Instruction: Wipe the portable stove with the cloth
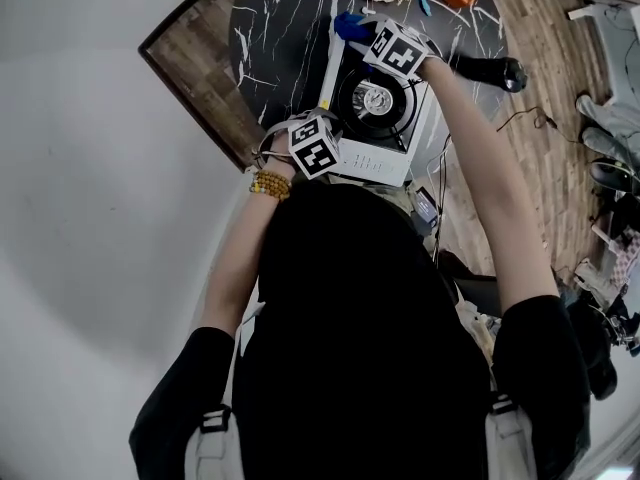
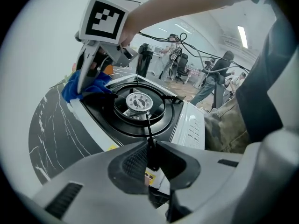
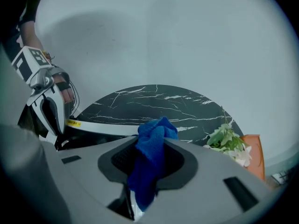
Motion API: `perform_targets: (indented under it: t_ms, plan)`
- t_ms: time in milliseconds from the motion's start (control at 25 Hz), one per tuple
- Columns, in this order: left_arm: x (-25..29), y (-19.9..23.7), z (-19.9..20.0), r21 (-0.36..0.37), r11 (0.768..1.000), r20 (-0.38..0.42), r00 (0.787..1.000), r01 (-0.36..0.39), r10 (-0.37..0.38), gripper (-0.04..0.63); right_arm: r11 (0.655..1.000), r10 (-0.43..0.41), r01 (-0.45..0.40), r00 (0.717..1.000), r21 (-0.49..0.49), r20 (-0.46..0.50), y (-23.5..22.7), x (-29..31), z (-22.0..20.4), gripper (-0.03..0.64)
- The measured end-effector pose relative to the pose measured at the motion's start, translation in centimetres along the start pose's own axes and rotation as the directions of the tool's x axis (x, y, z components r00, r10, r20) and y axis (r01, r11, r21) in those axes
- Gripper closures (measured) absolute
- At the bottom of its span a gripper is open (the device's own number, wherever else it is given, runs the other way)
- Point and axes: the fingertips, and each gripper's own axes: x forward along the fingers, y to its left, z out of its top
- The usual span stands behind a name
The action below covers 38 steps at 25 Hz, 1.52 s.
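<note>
The portable stove is white with a black top and stands on the near side of a round black marble table. A round burner sits in its middle. My left gripper is at the stove's near edge, shut on a thin black pan-support prong that runs out from the burner. My right gripper is shut on a bunched blue cloth. In the left gripper view the right gripper presses the cloth onto the stove's far left corner. The head view shows the cloth at that same corner.
White flowers with green leaves and an orange box lie at the table's far side, beyond the stove. A pale wall runs close on the left. Wooden floor with cables, chairs and a dark object lies to the right.
</note>
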Motion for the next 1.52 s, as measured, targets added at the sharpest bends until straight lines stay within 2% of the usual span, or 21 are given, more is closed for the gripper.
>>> perform_targets:
  t_ms: [120,320,400,760,920,1000,1040,1080,1120,1200,1240,1280,1320,1360,1520]
  plan:
    - [0.2,0.0,0.1,-0.01,0.999,-0.031,0.998,-0.051,0.05,0.551,1.0,-0.01,0.01,1.0,0.015,0.01,0.0,-0.7,-1.4,0.522]
    - [0.2,-0.1,0.2,-0.023,0.998,-0.033,0.998,-0.059,0.058,0.554,0.983,-0.001,-0.004,1.0,0.184,0.025,-0.4,-2.7,-5.2,0.522]
    - [0.3,-0.1,0.0,-0.028,0.998,-0.036,0.998,-0.055,0.054,0.554,0.975,-0.016,0.01,1.0,0.223,0.025,-0.5,-3.5,-6.9,0.522]
    - [0.5,-0.3,-0.4,-0.038,0.998,-0.055,0.998,-0.041,0.038,0.552,0.965,-0.086,0.103,0.993,0.242,-0.082,0.6,-7.6,-14.9,0.523]
    - [0.5,-0.2,-0.2,-0.033,0.998,-0.06,0.997,-0.046,0.044,0.552,0.94,-0.096,0.13,0.988,0.314,-0.122,0.7,-8.9,-17.7,0.523]
    - [0.5,-0.2,-0.3,-0.031,0.998,-0.061,0.997,-0.046,0.044,0.552,0.928,-0.135,0.176,0.98,0.327,-0.144,0.4,-9.4,-18.2,0.523]
    - [0.5,-0.2,-0.3,-0.033,0.998,-0.061,0.997,-0.044,0.042,0.552,0.922,-0.187,0.225,0.971,0.314,-0.147,0.1,-9.9,-18.1,0.523]
    - [0.5,-0.3,-0.4,-0.034,0.999,-0.062,0.997,-0.042,0.039,0.552,0.905,-0.268,0.294,0.955,0.306,-0.124,-0.4,-10.9,-17.6,0.523]
    - [0.5,-0.4,-0.4,-0.032,0.999,-0.063,0.997,-0.039,0.037,0.552,0.868,-0.365,0.368,0.928,0.334,-0.075,-0.8,-12.5,-16.9,0.523]
    - [0.5,-0.3,-0.4,-0.021,0.999,-0.07,0.997,-0.036,0.034,0.552,0.741,-0.538,0.468,0.843,0.481,0.009,-0.8,-16.3,-15.9,0.523]
    - [0.5,-0.2,-0.4,-0.015,0.999,-0.075,0.997,-0.037,0.035,0.552,0.679,-0.591,0.494,0.806,0.543,0.006,-0.1,-17.6,-16.1,0.523]
    - [0.5,-0.2,-0.5,-0.007,0.999,-0.081,0.996,-0.04,0.039,0.552,0.637,-0.617,0.516,0.787,0.573,-0.023,1.0,-18.1,-17.0,0.523]
    - [0.6,-0.2,-0.5,0.003,0.999,-0.087,0.995,-0.044,0.045,0.552,0.618,-0.617,0.532,0.784,0.579,-0.062,2.3,-17.9,-18.2,0.523]
    - [0.6,-0.3,-0.6,0.012,0.999,-0.093,0.994,-0.048,0.049,0.552,0.618,-0.598,0.534,0.796,0.577,-0.096,3.6,-17.2,-19.4,0.523]
    - [0.6,-0.4,-0.6,0.037,0.999,-0.116,0.992,-0.039,0.043,0.552,0.685,-0.475,0.451,0.872,0.572,-0.119,5.5,-12.9,-21.2,0.522]
